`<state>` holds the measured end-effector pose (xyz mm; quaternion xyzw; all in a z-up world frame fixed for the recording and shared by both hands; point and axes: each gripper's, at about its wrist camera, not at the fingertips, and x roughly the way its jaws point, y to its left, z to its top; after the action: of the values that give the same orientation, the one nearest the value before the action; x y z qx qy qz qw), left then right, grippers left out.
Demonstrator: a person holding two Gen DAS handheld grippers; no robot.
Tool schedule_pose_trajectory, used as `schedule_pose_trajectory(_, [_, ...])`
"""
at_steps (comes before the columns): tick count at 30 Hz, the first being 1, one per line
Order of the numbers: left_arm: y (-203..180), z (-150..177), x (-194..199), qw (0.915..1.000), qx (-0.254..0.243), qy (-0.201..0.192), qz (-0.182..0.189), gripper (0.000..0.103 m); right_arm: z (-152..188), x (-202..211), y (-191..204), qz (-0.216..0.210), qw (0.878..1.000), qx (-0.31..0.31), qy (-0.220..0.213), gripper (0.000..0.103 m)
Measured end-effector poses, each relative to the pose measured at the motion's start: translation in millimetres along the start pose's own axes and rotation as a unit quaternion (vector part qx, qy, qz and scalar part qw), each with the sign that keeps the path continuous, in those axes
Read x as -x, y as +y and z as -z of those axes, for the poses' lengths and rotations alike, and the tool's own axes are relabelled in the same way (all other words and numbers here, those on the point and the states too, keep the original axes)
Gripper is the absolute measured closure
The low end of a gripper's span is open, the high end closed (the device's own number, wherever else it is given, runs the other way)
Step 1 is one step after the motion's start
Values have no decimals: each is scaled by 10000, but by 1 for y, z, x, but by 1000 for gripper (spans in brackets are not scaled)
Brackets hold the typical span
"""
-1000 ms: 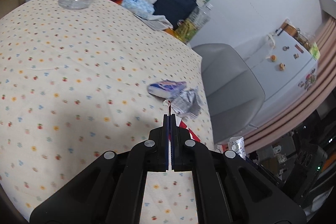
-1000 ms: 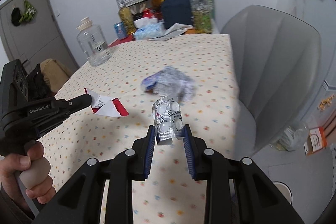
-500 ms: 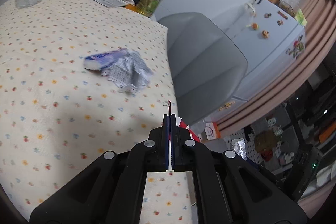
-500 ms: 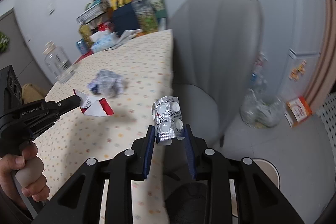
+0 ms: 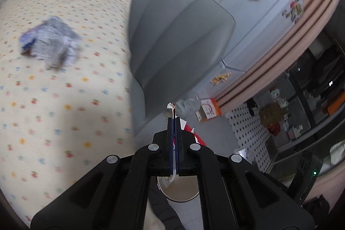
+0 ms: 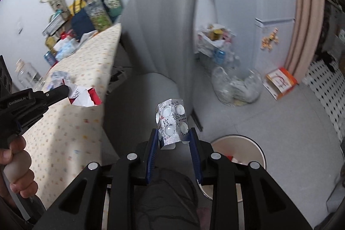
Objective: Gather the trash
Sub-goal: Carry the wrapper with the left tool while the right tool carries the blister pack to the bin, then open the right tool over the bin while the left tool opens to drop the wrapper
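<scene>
My left gripper is shut on a red and white torn wrapper, held past the table's right edge; the wrapper also shows in the right wrist view, pinched by the left gripper. My right gripper is shut on a silver pill blister pack, held above the floor near a round beige trash bin. The bin also shows below the left gripper. A crumpled purple-white wrapper lies on the table.
A grey chair stands beside the dotted tablecloth table. Bottles, a navy bag and tissues crowd the table's far end. Plastic bags of rubbish and an orange box sit on the floor by the fridge.
Both grippers swung right, away from the table toward the floor and the bin, each still holding its piece of trash. The bin has come into view under both.
</scene>
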<state>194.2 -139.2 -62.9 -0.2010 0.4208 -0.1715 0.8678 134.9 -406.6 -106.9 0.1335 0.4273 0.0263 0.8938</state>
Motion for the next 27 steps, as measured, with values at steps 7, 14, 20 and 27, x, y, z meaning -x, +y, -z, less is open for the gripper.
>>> schedule_pose_trajectory(7, [-30, 12, -30, 9991, -282, 325, 38, 101, 11, -12, -41, 127, 9989, -428, 142, 71])
schedule_pose_trajectory(14, [-46, 19, -48, 9976, -441, 542, 35, 101, 19, -22, -65, 206, 9967, -724, 302, 48])
schedule_pose_trajectory(20, [-59, 27, -62, 9955, -596, 730, 55, 101, 23, -14, -88, 293, 9943, -999, 235, 43])
schedule_pose_trajectory(27, [-76, 35, -76, 9930, -741, 914, 106, 101, 26, -2, -112, 409, 9919, -1196, 110, 43])
